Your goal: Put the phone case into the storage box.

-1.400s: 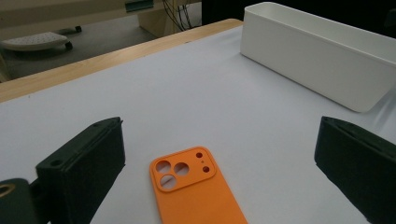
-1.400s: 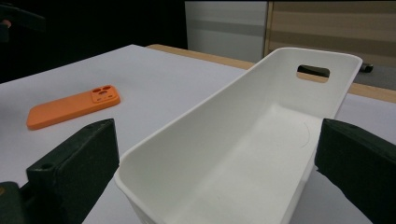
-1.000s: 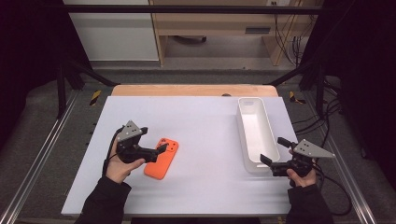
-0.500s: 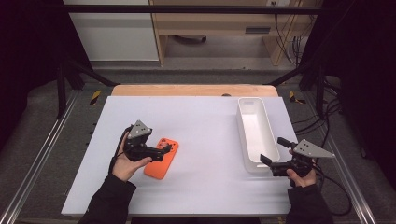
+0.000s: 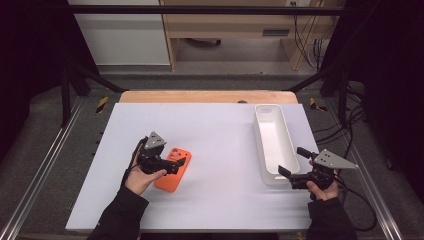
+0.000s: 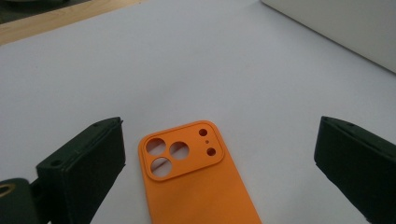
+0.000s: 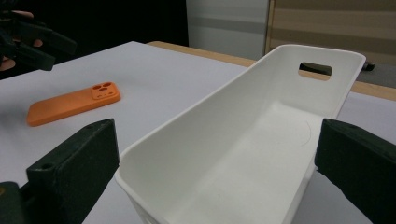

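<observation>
An orange phone case (image 5: 170, 181) lies flat on the white table, camera holes facing up. My left gripper (image 5: 179, 162) hovers over it, open. In the left gripper view the phone case (image 6: 196, 186) lies between the wide-apart jaws of the left gripper (image 6: 222, 137), touching neither. A long white tray (image 5: 258, 136) stands empty at the right. My right gripper (image 5: 293, 162) sits open at the tray's near end. In the right gripper view the right gripper (image 7: 219, 137) has a jaw on either side of the tray (image 7: 210, 106). The phone case (image 7: 70, 105) and left gripper (image 7: 35, 39) show farther off.
The white table top (image 5: 220, 125) has bare room in the middle and at the back. A wooden strip (image 5: 205, 96) runs along its far edge. Metal rails (image 5: 45, 165) flank the table, and cables (image 5: 357, 135) lie on the floor at the right.
My left gripper has moved to the right, over the orange phone case. The case, the tray and my right gripper have stayed where they were.
</observation>
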The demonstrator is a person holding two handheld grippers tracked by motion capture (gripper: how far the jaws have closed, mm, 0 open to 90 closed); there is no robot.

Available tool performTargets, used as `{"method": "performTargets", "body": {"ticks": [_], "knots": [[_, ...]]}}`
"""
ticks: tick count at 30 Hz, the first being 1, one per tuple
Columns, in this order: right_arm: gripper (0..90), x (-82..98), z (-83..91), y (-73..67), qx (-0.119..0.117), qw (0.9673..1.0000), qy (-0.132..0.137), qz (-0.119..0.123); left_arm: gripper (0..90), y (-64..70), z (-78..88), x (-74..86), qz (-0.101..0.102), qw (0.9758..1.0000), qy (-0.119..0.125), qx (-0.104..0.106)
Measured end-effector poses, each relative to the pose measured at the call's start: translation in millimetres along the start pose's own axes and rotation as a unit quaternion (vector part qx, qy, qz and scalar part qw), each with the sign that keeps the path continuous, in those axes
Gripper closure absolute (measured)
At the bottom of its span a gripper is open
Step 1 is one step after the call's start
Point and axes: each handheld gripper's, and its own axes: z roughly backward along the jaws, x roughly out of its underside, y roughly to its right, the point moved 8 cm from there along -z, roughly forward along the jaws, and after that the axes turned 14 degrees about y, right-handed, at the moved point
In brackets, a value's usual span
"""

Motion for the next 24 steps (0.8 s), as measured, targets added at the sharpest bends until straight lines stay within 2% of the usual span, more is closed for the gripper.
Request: {"method": "performTargets", "body": {"ticks": [7,16,22,24], "knots": [[0.4,0.0,0.0,0.3,0.000,1.0000,0.000,0.000,1.1,-1.0,-3.0,5.3,0.001,0.9999,-0.010,-0.006],[0.4,0.4,-0.2,0.3,0.000,1.0000,-0.001,0.000,1.2,-4.4,-10.1,18.6,0.005,0.9991,-0.038,-0.019],[0.5,0.5,-0.4,0.2,-0.001,1.0000,-0.001,0.001,1.3,-3.3,-13.4,24.3,0.004,0.9986,-0.049,-0.020],[0.5,0.2,-0.2,0.2,-0.001,1.0000,-0.001,0.001,1.3,-2.5,-15.4,28.4,0.003,0.9979,-0.060,-0.024]]}}
